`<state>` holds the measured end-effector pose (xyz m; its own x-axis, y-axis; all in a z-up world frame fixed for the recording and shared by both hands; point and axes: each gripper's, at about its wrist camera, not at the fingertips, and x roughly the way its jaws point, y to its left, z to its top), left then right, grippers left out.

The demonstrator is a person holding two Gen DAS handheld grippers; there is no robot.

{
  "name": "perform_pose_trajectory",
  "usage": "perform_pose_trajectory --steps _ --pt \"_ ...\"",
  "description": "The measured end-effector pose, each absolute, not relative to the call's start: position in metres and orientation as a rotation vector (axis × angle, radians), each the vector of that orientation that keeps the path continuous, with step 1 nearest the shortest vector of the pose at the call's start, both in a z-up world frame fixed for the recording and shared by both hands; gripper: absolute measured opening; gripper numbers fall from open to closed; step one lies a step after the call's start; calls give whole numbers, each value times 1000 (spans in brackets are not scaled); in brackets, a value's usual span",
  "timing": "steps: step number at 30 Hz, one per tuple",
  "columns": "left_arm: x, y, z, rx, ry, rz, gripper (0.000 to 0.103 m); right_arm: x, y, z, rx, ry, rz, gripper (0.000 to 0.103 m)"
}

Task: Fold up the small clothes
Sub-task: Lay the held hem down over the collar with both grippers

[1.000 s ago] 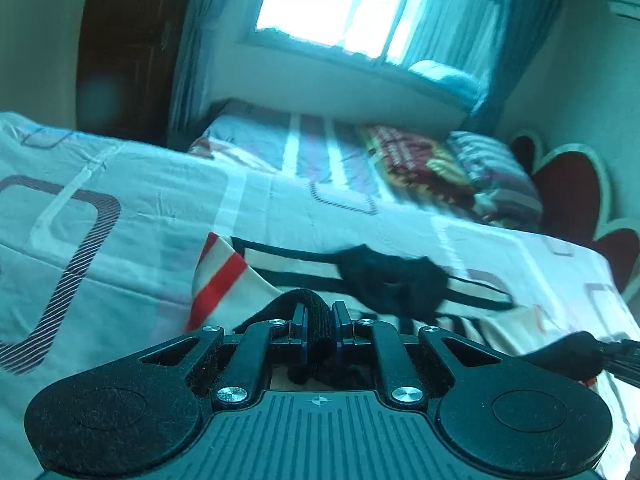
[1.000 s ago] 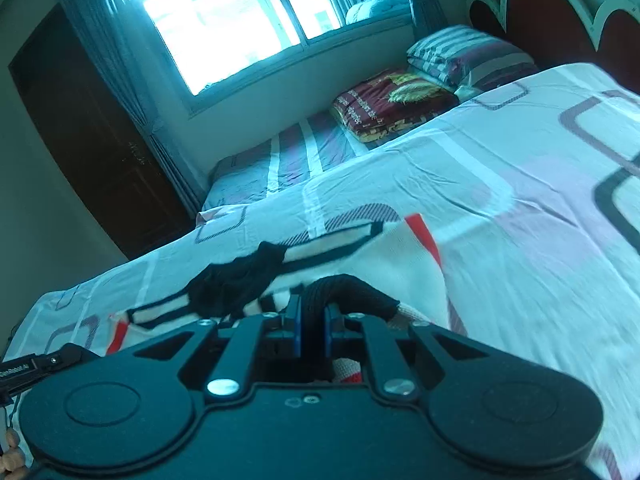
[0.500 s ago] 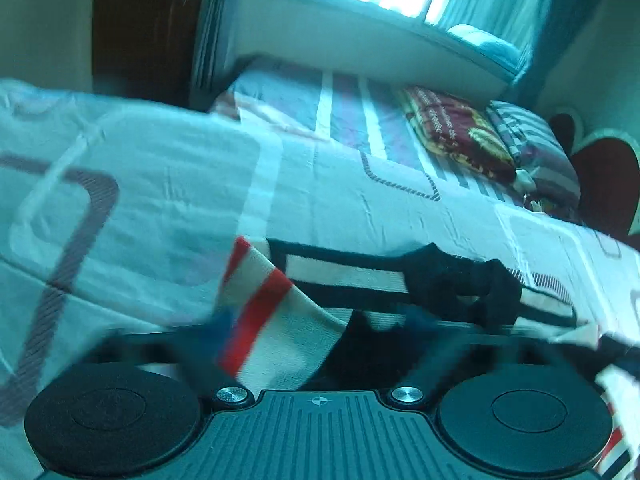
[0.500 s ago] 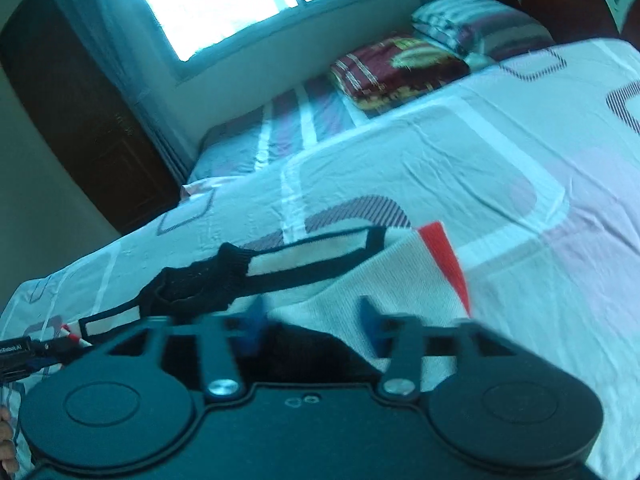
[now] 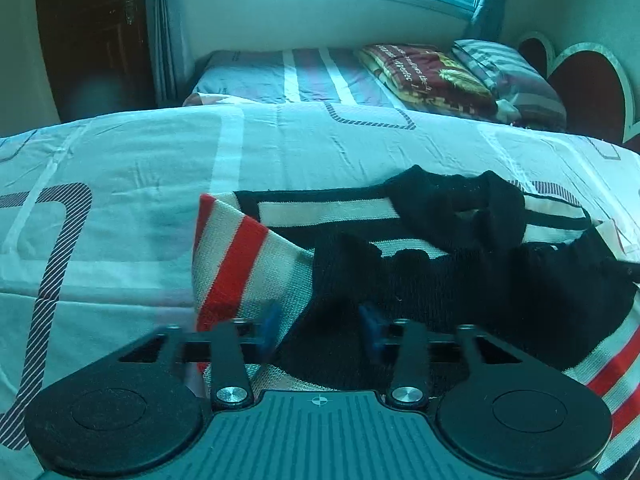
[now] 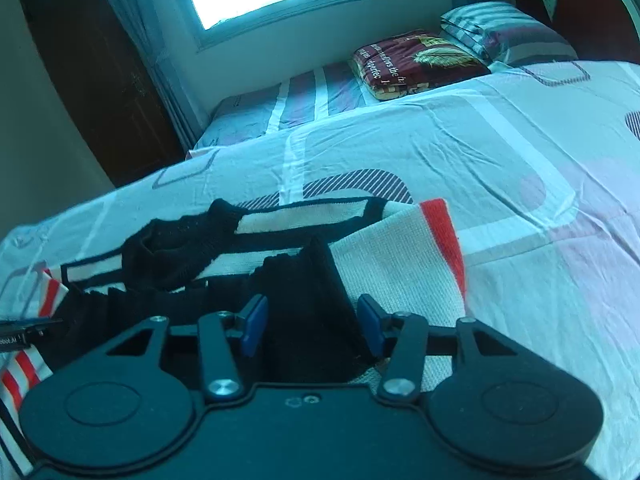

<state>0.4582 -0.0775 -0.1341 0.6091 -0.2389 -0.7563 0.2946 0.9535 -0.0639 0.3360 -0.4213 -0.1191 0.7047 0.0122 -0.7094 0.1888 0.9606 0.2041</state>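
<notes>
A small knitted sweater (image 5: pixel 248 264), cream with red and black stripes, lies on the patterned bedsheet (image 5: pixel 120 184). Its black collar (image 5: pixel 452 208) is bunched at the middle, and a black-edged part is folded over the body. My left gripper (image 5: pixel 320 330) hovers low over the sweater's near left part. Its jaws are closing, with black knit (image 5: pixel 332 280) lying between the blue pads (image 5: pixel 272 326), which do not press on it. My right gripper (image 6: pixel 312 326) sits over the sweater (image 6: pixel 400 272) on its right side. Its jaws are also closing around a black fold (image 6: pixel 308 292), pads apart from it.
A second bed (image 5: pixel 304 76) with a striped sheet stands beyond, carrying a folded maroon blanket (image 5: pixel 428 76) and a striped pillow (image 5: pixel 508 76). A red heart-shaped headboard (image 5: pixel 584 84) is at the right and a dark wooden door (image 5: pixel 92 36) at the left. Part of the other gripper (image 6: pixel 16 334) shows at the left edge.
Both grippers let go of the black knit they were shut on, swung wide open, then narrowed. Both sank toward the bed, and the folded part now lies on the sweater.
</notes>
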Motion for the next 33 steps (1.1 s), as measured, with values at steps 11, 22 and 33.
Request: perform_pose_trajectory --steps 11,22,33 --pt "460 -78 -106 9 709 -253 5 338 -417 -82 206 619 -112 7" --pt "491 -87 -142 49 757 -146 5 370 -435 -129 191 709 -198 8" --pt "457 -90 -108 42 706 -209 5 349 -412 -91 191 620 -131 23"
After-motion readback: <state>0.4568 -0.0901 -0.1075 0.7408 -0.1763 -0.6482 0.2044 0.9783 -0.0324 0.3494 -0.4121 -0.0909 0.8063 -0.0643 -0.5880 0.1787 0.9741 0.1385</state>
